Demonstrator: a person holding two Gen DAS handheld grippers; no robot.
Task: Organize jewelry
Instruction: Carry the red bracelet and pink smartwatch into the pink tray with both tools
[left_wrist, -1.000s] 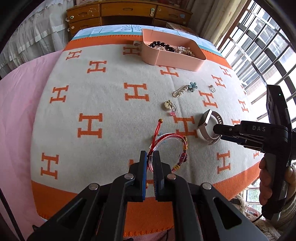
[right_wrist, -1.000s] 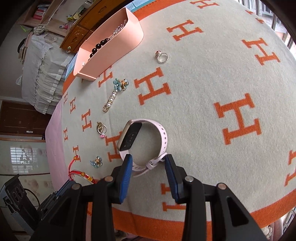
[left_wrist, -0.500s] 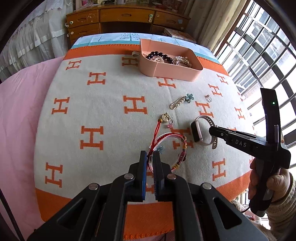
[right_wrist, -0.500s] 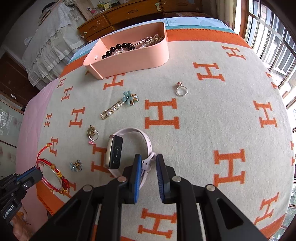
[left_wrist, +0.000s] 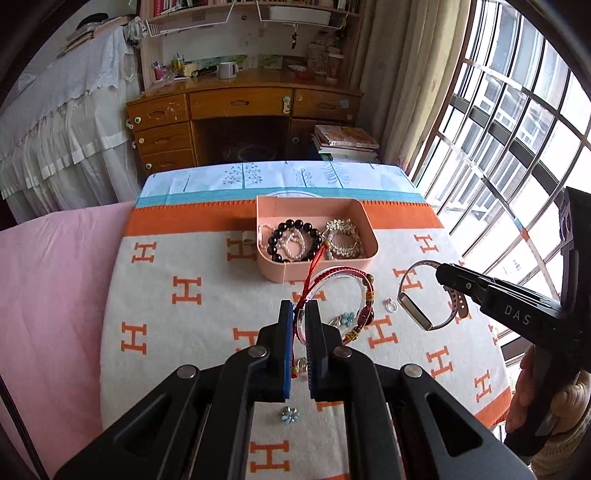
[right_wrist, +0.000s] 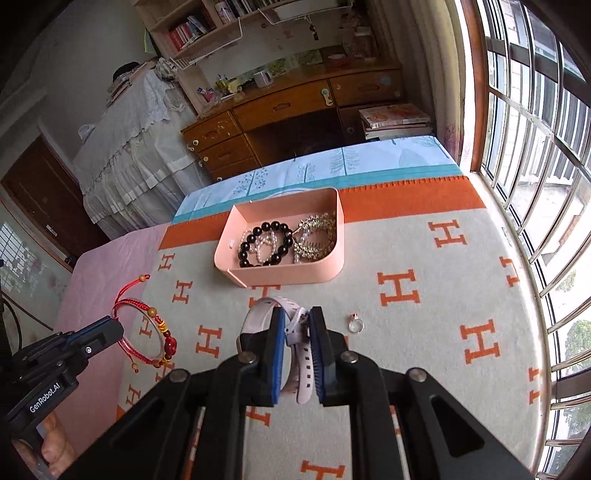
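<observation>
My left gripper (left_wrist: 298, 308) is shut on a red cord bracelet (left_wrist: 364, 291) with beads, which hangs in the air above the H-patterned blanket (left_wrist: 184, 325). My right gripper (right_wrist: 297, 314) is shut on the strap of a pale pink smartwatch (right_wrist: 258, 314), also lifted off the blanket. In the left wrist view the watch (left_wrist: 415, 315) dangles from the right gripper (left_wrist: 443, 275) at the right. The right wrist view shows the bracelet (right_wrist: 162, 332) in the left gripper (right_wrist: 114, 326) at the left. A pink tray (left_wrist: 280, 271) with bead bracelets and chains sits ahead of both.
A ring (right_wrist: 355, 325) lies on the blanket just right of the watch. A blue flower pin (left_wrist: 345, 317) and a small blue flower charm (left_wrist: 289, 414) lie under the left gripper. A wooden desk (left_wrist: 240, 110) stands beyond the bed; barred windows (left_wrist: 517, 147) run along the right.
The right gripper shut on the watch strap and lifted the watch off the blanket. The left gripper rose with the bracelet. Both views tilted up toward the tray and desk.
</observation>
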